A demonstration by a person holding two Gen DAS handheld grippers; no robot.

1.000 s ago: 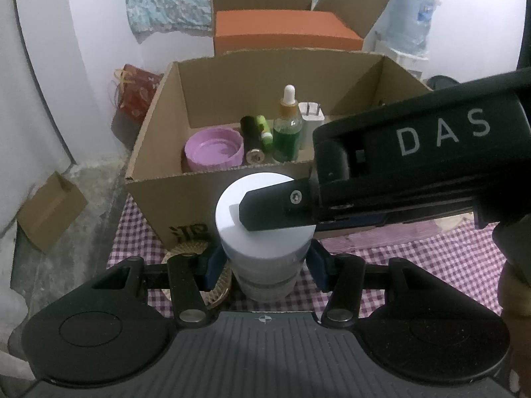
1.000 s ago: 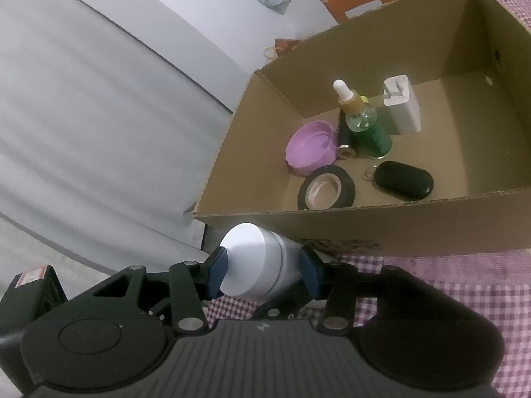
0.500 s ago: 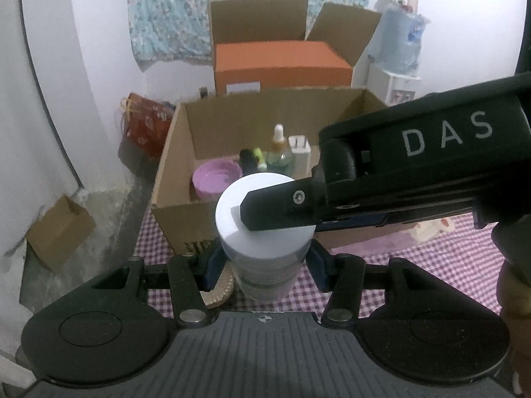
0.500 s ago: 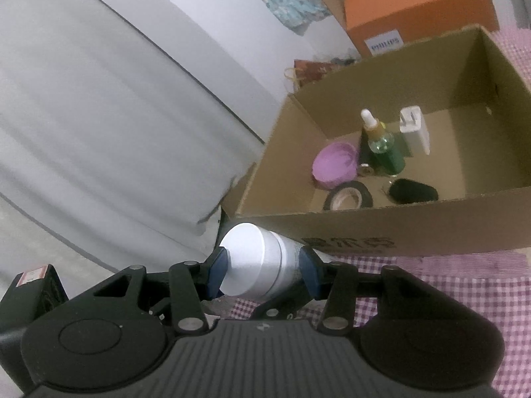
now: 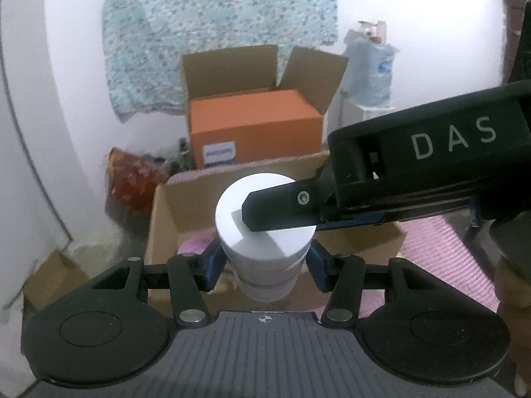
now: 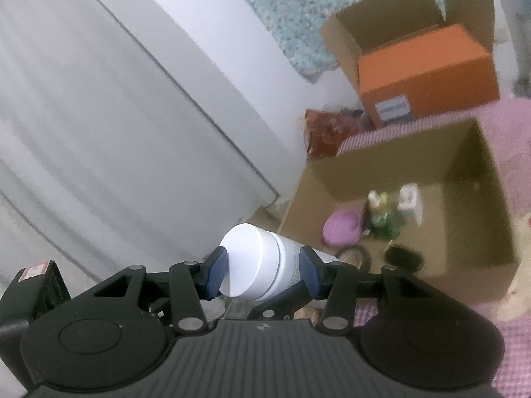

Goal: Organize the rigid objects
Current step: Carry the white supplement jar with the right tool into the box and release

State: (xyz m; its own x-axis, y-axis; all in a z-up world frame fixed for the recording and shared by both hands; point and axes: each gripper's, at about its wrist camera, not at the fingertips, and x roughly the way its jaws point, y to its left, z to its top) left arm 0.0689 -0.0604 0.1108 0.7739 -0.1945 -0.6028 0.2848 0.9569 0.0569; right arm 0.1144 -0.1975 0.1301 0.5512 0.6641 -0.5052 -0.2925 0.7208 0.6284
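A white jar (image 5: pixel 265 232) with a white lid is held in the air by both grippers. My left gripper (image 5: pixel 265 265) is shut on its body, blue pads pressing both sides. A finger (image 5: pixel 282 209) of the right gripper crosses over the lid in the left wrist view. In the right wrist view the jar (image 6: pixel 259 262) lies tilted, lid toward the camera, with my right gripper (image 6: pixel 262 272) shut on it near the lid. Below and beyond it sits the open cardboard box (image 6: pixel 464 172), holding a pink lid (image 6: pixel 343 230), a green dropper bottle (image 6: pixel 381 219) and a white charger (image 6: pixel 410 199).
A black tape roll (image 6: pixel 355 257) and a black oval thing (image 6: pixel 405 258) also lie in the box. The box rests on a purple checked cloth (image 6: pixel 511 348). Behind stand an orange box (image 5: pixel 252 126) inside a carton, a water bottle (image 5: pixel 371 69) and a white wall.
Both grippers have risen together with the jar in them. The open box has dropped lower and looks smaller in both views.
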